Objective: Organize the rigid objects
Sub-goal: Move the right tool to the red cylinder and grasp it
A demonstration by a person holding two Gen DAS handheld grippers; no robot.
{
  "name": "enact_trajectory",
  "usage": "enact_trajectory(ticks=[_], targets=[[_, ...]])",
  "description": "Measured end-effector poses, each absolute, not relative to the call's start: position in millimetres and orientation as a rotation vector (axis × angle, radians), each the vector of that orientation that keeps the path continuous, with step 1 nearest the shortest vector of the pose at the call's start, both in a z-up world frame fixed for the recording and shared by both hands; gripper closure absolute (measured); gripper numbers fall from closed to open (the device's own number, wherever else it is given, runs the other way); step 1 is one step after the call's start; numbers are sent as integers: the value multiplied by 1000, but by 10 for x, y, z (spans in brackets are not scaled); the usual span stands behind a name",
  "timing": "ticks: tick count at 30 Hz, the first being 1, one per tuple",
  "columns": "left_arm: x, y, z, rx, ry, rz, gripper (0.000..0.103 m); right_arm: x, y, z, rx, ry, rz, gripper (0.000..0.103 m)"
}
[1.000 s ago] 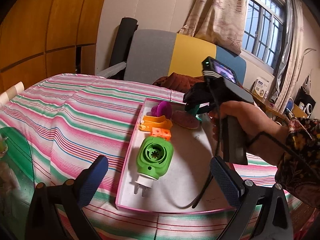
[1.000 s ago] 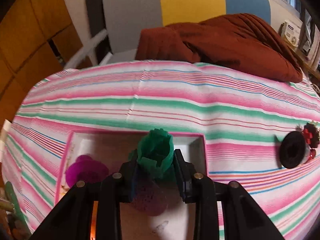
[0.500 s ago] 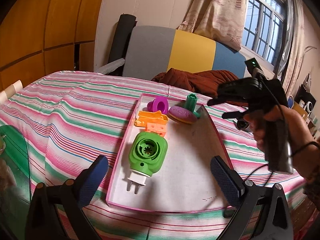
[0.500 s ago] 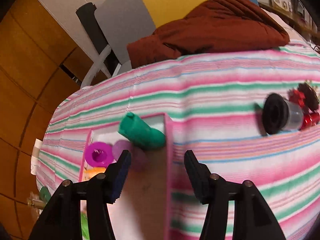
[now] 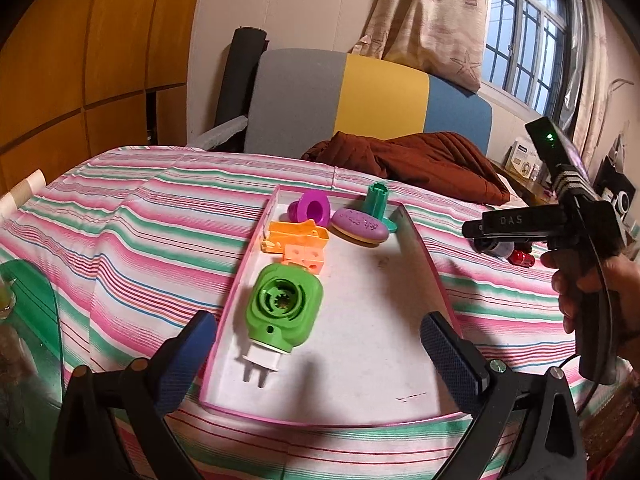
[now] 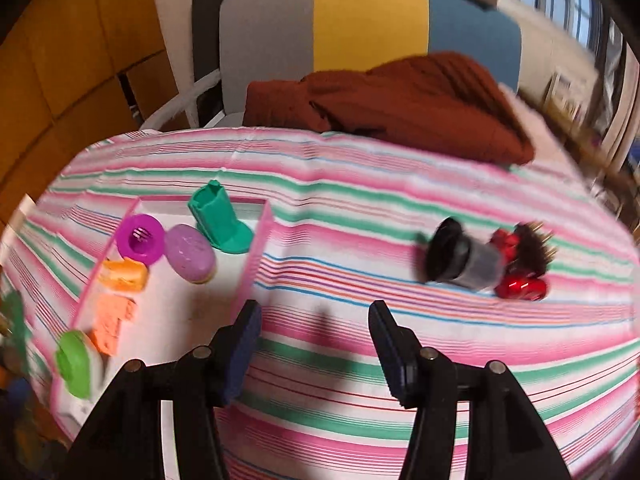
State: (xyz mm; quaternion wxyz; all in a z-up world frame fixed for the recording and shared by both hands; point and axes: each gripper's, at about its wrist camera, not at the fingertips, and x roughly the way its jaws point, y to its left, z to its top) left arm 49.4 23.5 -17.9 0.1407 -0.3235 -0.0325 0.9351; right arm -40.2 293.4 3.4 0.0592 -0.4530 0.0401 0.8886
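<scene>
With the teal plastic boot-shaped piece (image 6: 219, 220) set down at the pink-rimmed white tray's (image 6: 252, 264) twelve-o'clock end, the empty right gripper (image 6: 314, 344), jaws apart, faces the black-capped jar (image 6: 460, 258) at two o'clock, likely next, while the left gripper (image 5: 316, 356) hovers open.

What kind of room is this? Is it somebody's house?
Probably a room in a home: a striped tablecloth, a curtained window, a cushioned chair with a brown blanket on it.
</scene>
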Motion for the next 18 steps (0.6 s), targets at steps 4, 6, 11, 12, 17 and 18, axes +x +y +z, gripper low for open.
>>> enact_trajectory(ticks=[4,6,11,12,17,18], targets=[[523,356,-165,-934,-50,2686,0,-300,2994,67,-1339,55,2691,47],[529,416,-156,-932,-25,2678,0,-260,3048,72,-1338,55,2689,47],[562,569,-134,-934,19,2651,0,-192,3201,26,-1336,77,2672,47],[565,594,-131,-936,23,2646,0,-182,3239,8,-1340,82,2667,47],[594,776,-118,-933,80,2620,0,-149,3437,-105,-1368,115,2627,47],[599,809,-119,-934,90,2614,0,-146,3491,-133,-1379,128,2614,47]])
